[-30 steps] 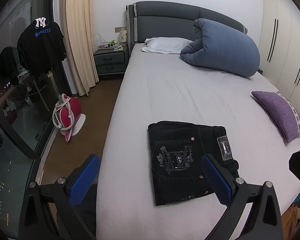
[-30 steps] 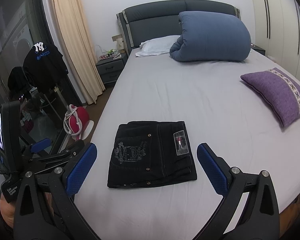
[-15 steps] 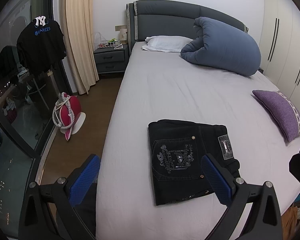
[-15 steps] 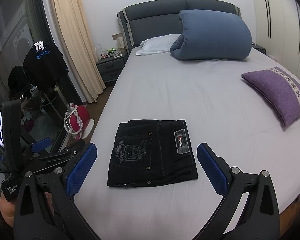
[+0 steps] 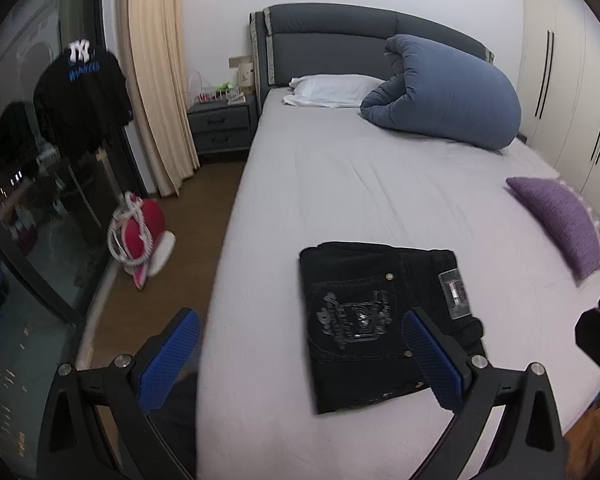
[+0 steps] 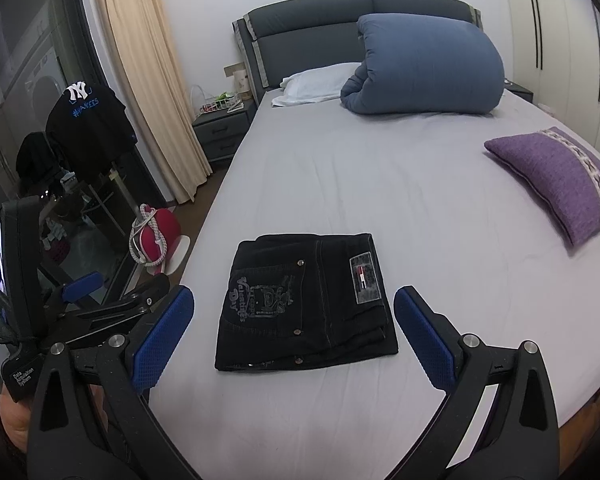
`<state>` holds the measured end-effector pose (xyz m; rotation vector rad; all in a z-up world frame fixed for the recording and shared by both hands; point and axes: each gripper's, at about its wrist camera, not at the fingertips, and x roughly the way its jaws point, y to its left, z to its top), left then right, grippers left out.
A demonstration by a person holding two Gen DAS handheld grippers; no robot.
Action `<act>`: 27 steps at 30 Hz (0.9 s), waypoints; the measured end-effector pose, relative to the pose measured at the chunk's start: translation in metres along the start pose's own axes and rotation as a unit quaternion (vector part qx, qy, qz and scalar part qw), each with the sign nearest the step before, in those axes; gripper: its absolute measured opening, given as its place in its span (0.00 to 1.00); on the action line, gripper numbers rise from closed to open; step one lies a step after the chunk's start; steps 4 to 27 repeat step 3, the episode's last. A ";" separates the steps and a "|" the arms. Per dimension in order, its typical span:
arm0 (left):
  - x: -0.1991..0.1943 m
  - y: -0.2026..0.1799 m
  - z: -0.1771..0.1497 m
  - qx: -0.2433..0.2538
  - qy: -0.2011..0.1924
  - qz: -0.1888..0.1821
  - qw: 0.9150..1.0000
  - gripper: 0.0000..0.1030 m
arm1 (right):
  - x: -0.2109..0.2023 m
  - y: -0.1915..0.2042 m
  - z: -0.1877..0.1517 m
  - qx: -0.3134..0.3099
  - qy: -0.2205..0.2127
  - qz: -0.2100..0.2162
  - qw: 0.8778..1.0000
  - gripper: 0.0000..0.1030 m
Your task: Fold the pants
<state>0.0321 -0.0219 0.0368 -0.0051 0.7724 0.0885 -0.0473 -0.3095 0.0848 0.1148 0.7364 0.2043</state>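
Your black jeans are matt denim on smooth cotton bedsheet; tongs' blue pads look textured rubber.

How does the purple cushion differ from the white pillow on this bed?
The purple cushion is a textured knit with a patterned band; the white pillow looks plain and smooth. The cushion lies alone by the bed's side edge; the pillow sits at the headboard, its end tucked beside the rolled blue duvet. Both rest on the grey sheet.

"Valentine's Day" on pants, "#YANKEES" on shirt
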 end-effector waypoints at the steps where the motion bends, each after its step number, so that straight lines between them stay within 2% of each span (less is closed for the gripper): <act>1: 0.000 0.000 -0.001 0.002 -0.003 0.002 1.000 1.00 | 0.000 0.000 -0.002 0.000 0.000 0.000 1.000 0.99; 27: 0.001 0.000 -0.002 0.001 -0.005 -0.004 1.000 1.00 | 0.000 -0.002 -0.001 0.000 0.000 0.001 1.000 0.99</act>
